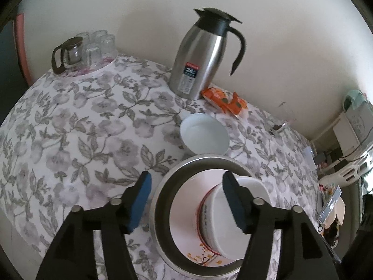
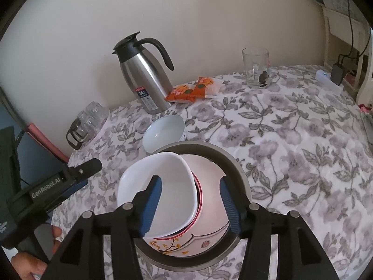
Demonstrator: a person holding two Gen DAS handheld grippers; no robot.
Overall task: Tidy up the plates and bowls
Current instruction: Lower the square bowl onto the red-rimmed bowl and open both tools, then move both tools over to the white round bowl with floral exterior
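While hanging over the stacked dishes low in both frames, gripped nothing: left gripper with fingers spread wide, one pad over the flowered desk, the other in front of the white bowl; right gripper likewise spread, one pad before that bowl's hollow, the other over the patterned plate. Could not tell whether any pad brushed the bowl. Found the white bowl tilted inside a red-rimmed bowl, both on the patterned plate, itself nested in a steel-rimmed dish. Noted a second white bowl alone on the desk, just behind the dish toward frame centre. Saw farther back a steel jug with orange packets beside it, clear glasses at upper left, and a tall glass at upper right. Glimpsed a hand at lower left of the right view.
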